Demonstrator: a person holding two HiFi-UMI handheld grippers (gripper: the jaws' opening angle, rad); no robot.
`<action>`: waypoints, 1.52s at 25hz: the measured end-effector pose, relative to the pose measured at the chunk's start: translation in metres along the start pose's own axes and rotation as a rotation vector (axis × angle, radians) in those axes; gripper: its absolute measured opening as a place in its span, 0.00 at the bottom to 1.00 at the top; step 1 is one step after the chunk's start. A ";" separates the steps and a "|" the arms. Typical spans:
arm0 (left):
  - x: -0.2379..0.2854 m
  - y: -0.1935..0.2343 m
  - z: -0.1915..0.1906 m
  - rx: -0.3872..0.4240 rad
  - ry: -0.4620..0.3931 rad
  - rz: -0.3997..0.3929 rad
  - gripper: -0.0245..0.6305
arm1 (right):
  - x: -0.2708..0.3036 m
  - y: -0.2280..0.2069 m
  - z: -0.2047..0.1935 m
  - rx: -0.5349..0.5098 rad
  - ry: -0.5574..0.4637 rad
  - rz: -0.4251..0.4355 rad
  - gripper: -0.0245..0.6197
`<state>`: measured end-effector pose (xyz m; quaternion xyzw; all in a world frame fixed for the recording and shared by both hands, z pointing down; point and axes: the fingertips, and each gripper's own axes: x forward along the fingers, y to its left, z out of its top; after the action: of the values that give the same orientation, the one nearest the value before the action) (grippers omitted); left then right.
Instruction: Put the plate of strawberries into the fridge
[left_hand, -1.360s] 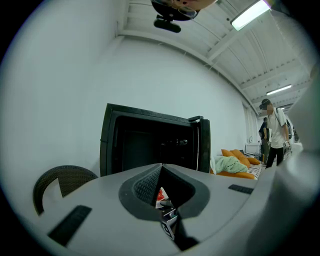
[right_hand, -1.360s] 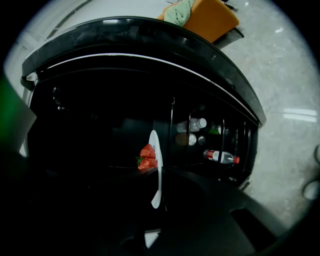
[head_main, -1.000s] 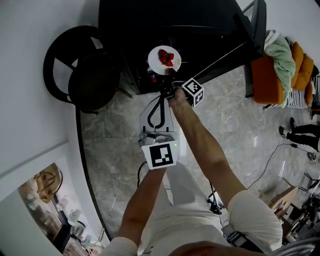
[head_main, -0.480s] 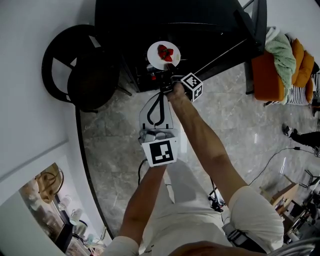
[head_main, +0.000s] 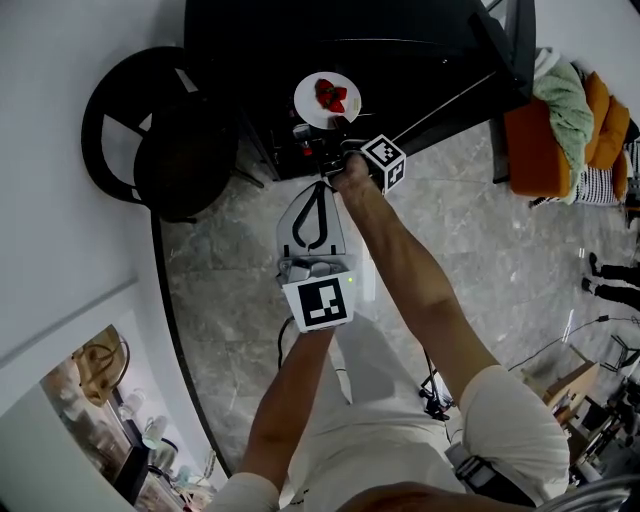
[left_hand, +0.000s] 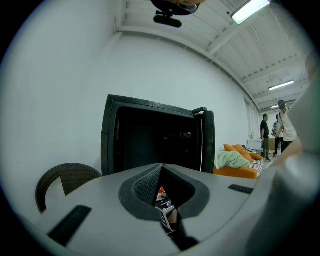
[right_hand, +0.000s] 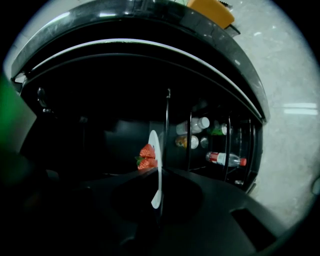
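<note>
A white plate (head_main: 328, 99) carrying red strawberries (head_main: 331, 96) hangs at the open front of the black fridge (head_main: 400, 45). My right gripper (head_main: 338, 122) is shut on the plate's near rim. The right gripper view shows the plate (right_hand: 155, 160) edge-on between the jaws, the strawberries (right_hand: 147, 156) on its left face and the dark fridge interior (right_hand: 100, 115) behind. My left gripper (head_main: 320, 185) trails behind the right hand, shut and empty. In the left gripper view the left gripper (left_hand: 161, 166) points at the fridge (left_hand: 155, 137).
Bottles (right_hand: 225, 159) lie in the fridge's door racks. A black wicker chair (head_main: 150, 130) stands left of the fridge against the white wall. An orange sofa with a green cloth (head_main: 560, 130) is at the right, with people (head_main: 612, 278) standing beyond it on the marble floor.
The right gripper and the plate have crept a little further toward the fridge opening. The left gripper has stayed where it was.
</note>
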<state>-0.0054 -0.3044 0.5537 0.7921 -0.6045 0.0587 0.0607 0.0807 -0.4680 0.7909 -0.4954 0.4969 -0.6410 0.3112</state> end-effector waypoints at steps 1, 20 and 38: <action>0.000 0.000 0.000 -0.002 0.000 0.000 0.04 | 0.001 0.000 0.001 -0.001 0.000 0.001 0.07; 0.004 0.012 -0.020 -0.051 0.036 0.039 0.04 | -0.010 -0.005 -0.005 0.005 0.060 0.084 0.25; -0.001 0.004 -0.014 -0.040 0.028 0.027 0.04 | -0.046 0.006 -0.018 0.052 0.087 0.143 0.16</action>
<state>-0.0097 -0.3024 0.5673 0.7815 -0.6154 0.0586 0.0840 0.0775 -0.4226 0.7697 -0.4223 0.5272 -0.6507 0.3470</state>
